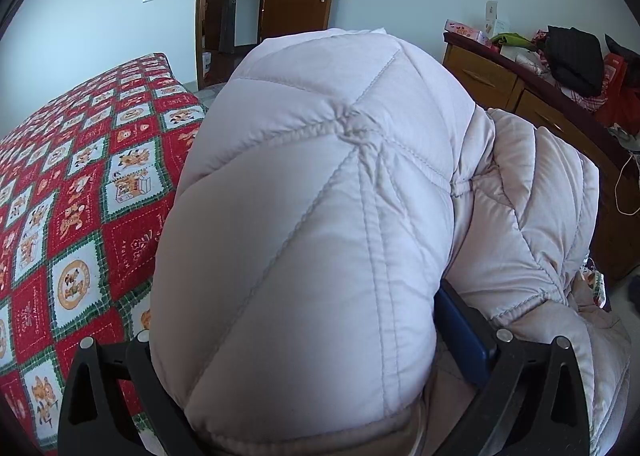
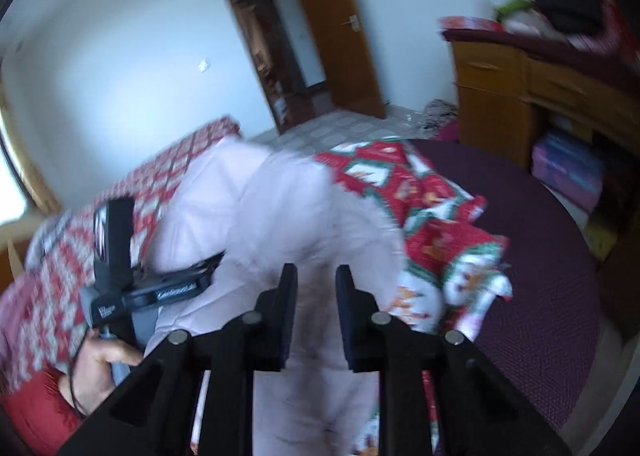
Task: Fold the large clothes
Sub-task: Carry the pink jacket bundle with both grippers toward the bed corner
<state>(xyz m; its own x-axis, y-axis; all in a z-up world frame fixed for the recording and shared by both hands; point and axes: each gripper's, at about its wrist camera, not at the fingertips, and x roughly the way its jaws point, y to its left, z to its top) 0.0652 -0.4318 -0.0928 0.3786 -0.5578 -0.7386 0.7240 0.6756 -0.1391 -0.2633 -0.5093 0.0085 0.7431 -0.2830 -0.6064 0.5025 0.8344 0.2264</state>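
In the left wrist view, a pale quilted jacket [image 1: 312, 192] is seen very near the camera, bulging up between the fingers of the left gripper [image 1: 296, 340], which are spread wide and seem pressed on a thick fold of it; it hangs or is raised above the bed cover [image 1: 72, 184] with red and white squares. The padding is judged soft, puffy and light, and the smooth shell is probably slippery, so a hold at a stitched seam or the hem is advised, not on a fat panel. On the wooden cabinet [image 1: 492, 76] some boxes and dark clothes are piled; its drawers are closed, so what they hold cannot be told. In the right wrist view, which is blurred, the right gripper [image 2: 316, 296] is seen with its fingers a little apart, and whether cloth is gripped cannot be told. The jacket [image 2: 280, 208] lies below it on the bed, beside the crumpled cover [image 2: 436, 216].
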